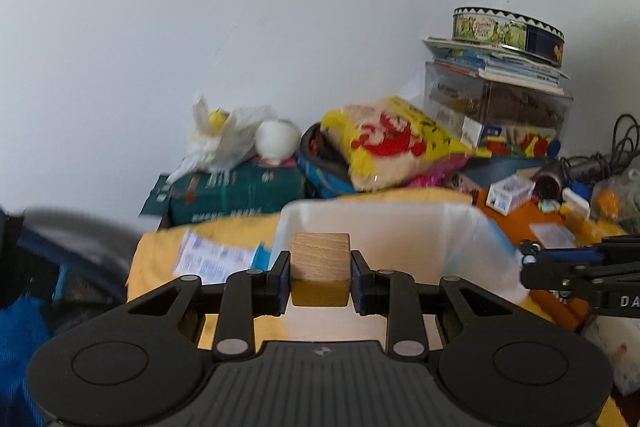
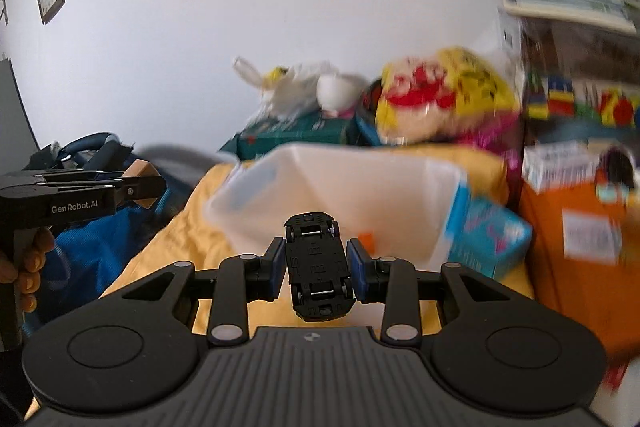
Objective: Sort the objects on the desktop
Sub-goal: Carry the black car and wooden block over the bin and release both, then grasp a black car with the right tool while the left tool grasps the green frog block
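My left gripper (image 1: pixel 320 277) is shut on a wooden cube (image 1: pixel 320 267) and holds it in the air in front of a white plastic bin (image 1: pixel 384 223). My right gripper (image 2: pixel 318 269) is shut on a black toy car (image 2: pixel 318 267), held upside down with its wheels up, just before the same white bin (image 2: pixel 340 183). The left gripper with the cube (image 2: pixel 142 169) shows at the left of the right wrist view. The right gripper's side (image 1: pixel 580 267) shows at the right of the left wrist view.
The bin stands on a yellow cloth (image 2: pixel 168 239). Behind it lie a green box (image 1: pixel 236 191), a white plastic bag (image 1: pixel 224 135), a yellow snack bag (image 1: pixel 396 143) and a clear box with a round tin (image 1: pixel 508 31) on top. An orange box (image 2: pixel 576 247) stands at the right.
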`<state>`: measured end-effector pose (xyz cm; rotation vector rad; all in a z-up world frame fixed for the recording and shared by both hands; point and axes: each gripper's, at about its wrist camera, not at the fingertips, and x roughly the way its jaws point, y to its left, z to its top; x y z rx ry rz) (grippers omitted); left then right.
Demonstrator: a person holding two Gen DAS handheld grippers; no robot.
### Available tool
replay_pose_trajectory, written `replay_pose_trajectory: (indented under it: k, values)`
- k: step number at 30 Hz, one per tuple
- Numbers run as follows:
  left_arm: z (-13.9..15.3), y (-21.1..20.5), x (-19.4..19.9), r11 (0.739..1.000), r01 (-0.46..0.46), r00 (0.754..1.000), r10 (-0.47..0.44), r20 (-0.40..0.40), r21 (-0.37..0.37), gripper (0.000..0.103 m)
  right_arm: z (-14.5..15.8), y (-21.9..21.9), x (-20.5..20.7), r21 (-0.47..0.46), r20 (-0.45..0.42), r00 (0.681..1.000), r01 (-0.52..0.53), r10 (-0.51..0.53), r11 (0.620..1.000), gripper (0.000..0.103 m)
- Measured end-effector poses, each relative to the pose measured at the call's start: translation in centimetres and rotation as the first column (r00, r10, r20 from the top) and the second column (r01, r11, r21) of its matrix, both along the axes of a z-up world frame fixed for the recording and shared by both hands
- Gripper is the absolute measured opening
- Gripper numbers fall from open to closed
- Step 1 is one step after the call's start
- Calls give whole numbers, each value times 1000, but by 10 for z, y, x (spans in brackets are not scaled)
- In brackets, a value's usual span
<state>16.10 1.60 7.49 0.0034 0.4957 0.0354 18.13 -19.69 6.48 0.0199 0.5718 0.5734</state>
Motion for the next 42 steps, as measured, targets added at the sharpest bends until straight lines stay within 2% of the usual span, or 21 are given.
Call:
replay_pose_trajectory:
  k: [7, 14, 15, 16, 17, 18, 21, 26, 32, 36, 40, 42]
  values:
    - [7, -4, 57, 1000, -5, 1000, 5, -23, -2, 32, 9, 7, 49, -28, 15, 1000, 19, -19, 999, 37]
    - [-4, -10, 89, 1000, 7, 998, -6, -63, 16, 33, -5, 8, 82, -57, -41, 998, 42, -45, 997, 37]
    - [-5, -10, 90, 1000, 10, 998, -9, -67, 12, 35, -7, 9, 86, -63, -46, 998, 45, -48, 997, 38]
    - [-8, -11, 93, 1000, 11, 997, -10, -72, 14, 47, -9, 10, 90, -68, -53, 997, 49, -53, 996, 39]
    - [-10, -11, 94, 1000, 0, 997, 2, -76, 26, 53, -10, 11, 93, -73, -58, 997, 54, -59, 996, 45]
    - [-11, -10, 93, 999, -11, 997, 14, -76, 35, 58, -12, 12, 97, -79, -66, 996, 54, -59, 995, 57]
    - [-14, -5, 89, 999, -20, 997, 23, -76, 44, 58, -13, 12, 101, -84, -63, 996, 50, -56, 995, 57]
    - [-25, 4, 58, 998, -23, 997, 27, -72, 52, 58, -14, 4, 83, -63, -61, 997, 35, -39, 997, 57]
    - [-64, 13, -11, 999, -16, 992, 20, -125, 30, 58, -31, 1, 15, -76, -49, 999, -4, 0, 997, 57]
    - [-94, 14, -55, 1000, -9, 983, 14, -182, 25, 58, -66, 4, -30, -155, -84, 996, -35, 22, 987, 58]
    - [-124, 13, -87, 1000, -11, 967, 13, -254, 9, 58, -101, 1, -54, -185, -178, 984, -33, 0, 982, 58]
    - [-137, 9, -97, 1000, 2, 960, 2, -280, 13, 58, -110, 1, -61, -206, -193, 981, -32, -8, 978, 58]
